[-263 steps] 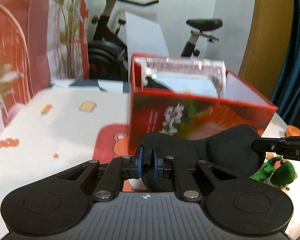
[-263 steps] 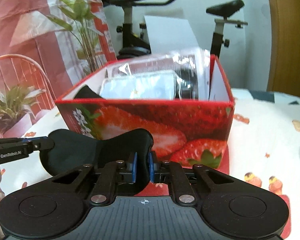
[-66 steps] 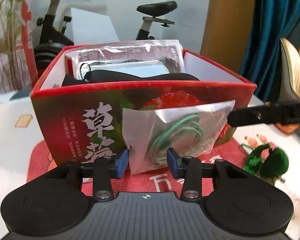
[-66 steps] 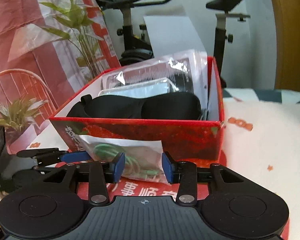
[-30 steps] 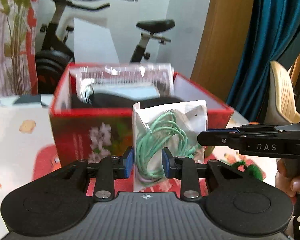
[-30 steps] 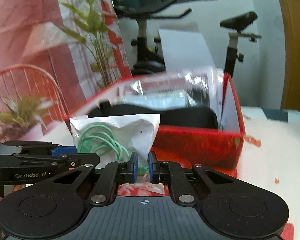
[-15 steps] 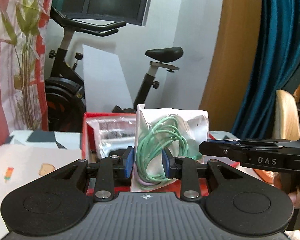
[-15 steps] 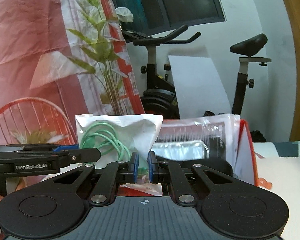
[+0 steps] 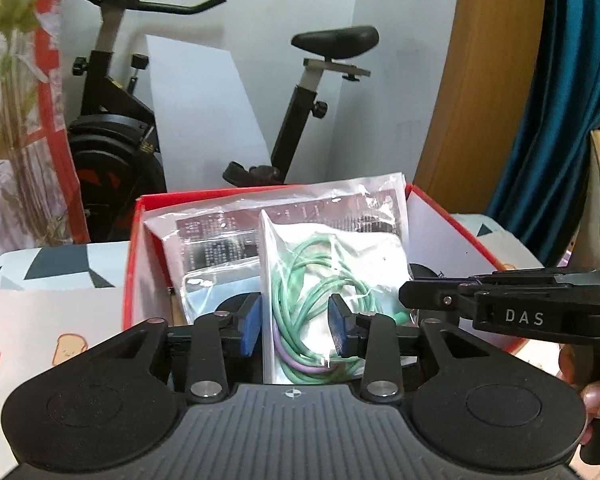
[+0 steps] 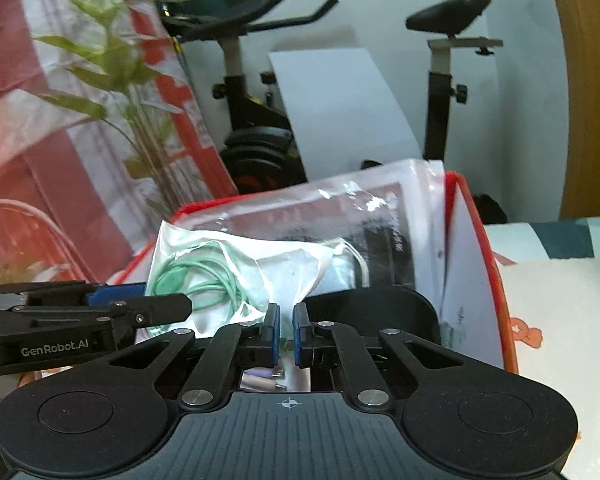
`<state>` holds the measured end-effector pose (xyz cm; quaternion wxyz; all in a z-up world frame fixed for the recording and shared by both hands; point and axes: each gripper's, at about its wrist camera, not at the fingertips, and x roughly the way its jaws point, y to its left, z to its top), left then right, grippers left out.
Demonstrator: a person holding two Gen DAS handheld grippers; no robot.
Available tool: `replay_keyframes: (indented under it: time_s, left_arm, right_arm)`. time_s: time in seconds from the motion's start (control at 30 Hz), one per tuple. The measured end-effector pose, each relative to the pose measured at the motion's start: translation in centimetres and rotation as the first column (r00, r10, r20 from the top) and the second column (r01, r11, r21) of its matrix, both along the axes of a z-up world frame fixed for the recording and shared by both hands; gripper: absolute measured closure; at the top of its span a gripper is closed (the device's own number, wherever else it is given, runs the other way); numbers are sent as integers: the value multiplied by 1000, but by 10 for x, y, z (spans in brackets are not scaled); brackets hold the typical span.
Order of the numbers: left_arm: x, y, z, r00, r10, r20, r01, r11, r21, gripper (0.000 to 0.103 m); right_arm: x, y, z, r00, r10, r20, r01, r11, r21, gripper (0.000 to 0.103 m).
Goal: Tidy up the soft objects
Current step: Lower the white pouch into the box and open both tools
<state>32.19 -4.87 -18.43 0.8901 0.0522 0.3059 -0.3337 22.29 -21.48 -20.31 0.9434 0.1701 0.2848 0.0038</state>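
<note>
1. Behind the table stands an exercise bike (image 9: 112,128) by a white wall, with a blue curtain (image 9: 560,100) on one side.
2. Left gripper (image 9: 296,326) has its blue pads set wide, one on each side of a clear bag of green cord (image 9: 320,300). I cannot tell if they press on it.
3. Right gripper (image 10: 286,334) pinches the bag's edge, its pads almost together.
4. That bag is held upright over the red box (image 9: 452,224).
5. Inside the box are shiny plastic packets (image 9: 220,240) and a black sleep mask (image 10: 376,308).
6. Under the box lies a white tablecloth (image 9: 40,328) with little toast and ice pop pictures.
</note>
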Motion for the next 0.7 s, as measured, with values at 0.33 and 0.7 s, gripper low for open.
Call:
replay_keyframes:
  time_s: [0.33, 0.7]
  left_arm:
    - [7, 3, -9, 998, 63, 8, -64, 997, 53, 38]
    - [-8, 8, 7, 991, 126, 48, -129, 990, 61, 8]
  right_arm:
    - [8, -10, -8, 998, -49, -46, 46, 998, -51, 98]
    - [-2, -1, 2, 994, -105, -37, 93, 968, -235, 84]
